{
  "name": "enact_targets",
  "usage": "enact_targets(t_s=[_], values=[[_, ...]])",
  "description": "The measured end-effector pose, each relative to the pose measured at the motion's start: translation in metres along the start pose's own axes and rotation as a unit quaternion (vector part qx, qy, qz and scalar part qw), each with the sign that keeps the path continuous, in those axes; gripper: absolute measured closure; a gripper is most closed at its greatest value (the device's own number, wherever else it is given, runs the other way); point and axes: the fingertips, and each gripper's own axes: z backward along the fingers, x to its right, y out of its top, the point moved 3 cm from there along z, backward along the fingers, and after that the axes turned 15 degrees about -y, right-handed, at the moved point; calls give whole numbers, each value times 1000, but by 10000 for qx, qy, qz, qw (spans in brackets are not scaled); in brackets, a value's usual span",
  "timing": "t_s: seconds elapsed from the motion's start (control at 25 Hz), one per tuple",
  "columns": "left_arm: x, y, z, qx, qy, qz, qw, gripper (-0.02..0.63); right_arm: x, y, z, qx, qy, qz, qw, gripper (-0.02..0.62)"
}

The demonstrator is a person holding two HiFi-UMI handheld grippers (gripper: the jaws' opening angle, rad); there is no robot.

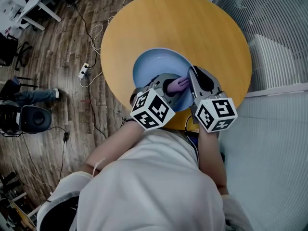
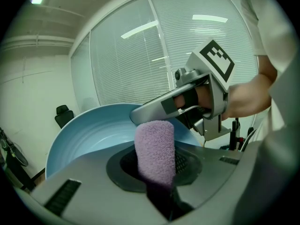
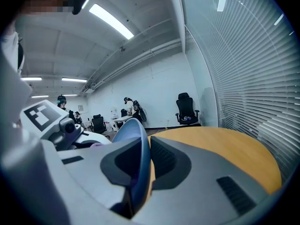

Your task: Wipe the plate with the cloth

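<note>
Left gripper (image 2: 155,172), pinching the rolled lilac cloth (image 2: 154,142), should press it flat across the tilted blue plate (image 2: 86,135) (rim clamped in the right gripper (image 3: 140,165), above the round table (image 1: 159,23)).

Round orange-wood table (image 1: 192,28) on plank floor (image 1: 48,47); blue plate (image 1: 154,69) tilted over near edge.

We see a plate (image 1: 149,66) that looks smooth and a bit shiny, and a cloth (image 2: 155,149) that is soft and fuzzy like a towel. The table (image 1: 192,28) looks like smooth, dull wood, and the floor (image 1: 62,57) is wood boards. The left gripper (image 1: 164,86) and the right gripper (image 1: 195,78) look like dull grey plastic with dark bumpy pads (image 3: 166,161).
</note>
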Motion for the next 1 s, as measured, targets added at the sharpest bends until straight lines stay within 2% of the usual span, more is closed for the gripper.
enact_targets(t_s=[0.2, 0.44, 1.0], values=[[-1, -1, 8, -28, 17, 16, 10000, 525, 4, 6, 5, 27, -70, -116, 9999, 549], [-13, -15, 16, -134, 210, 164, 9996, 525, 17, 11, 7, 99, -182, -223, 9995, 550], [-36, -42, 44, -248, 655, 419, 9967, 525, 14, 11, 8, 170, -221, -57, 9996, 552]])
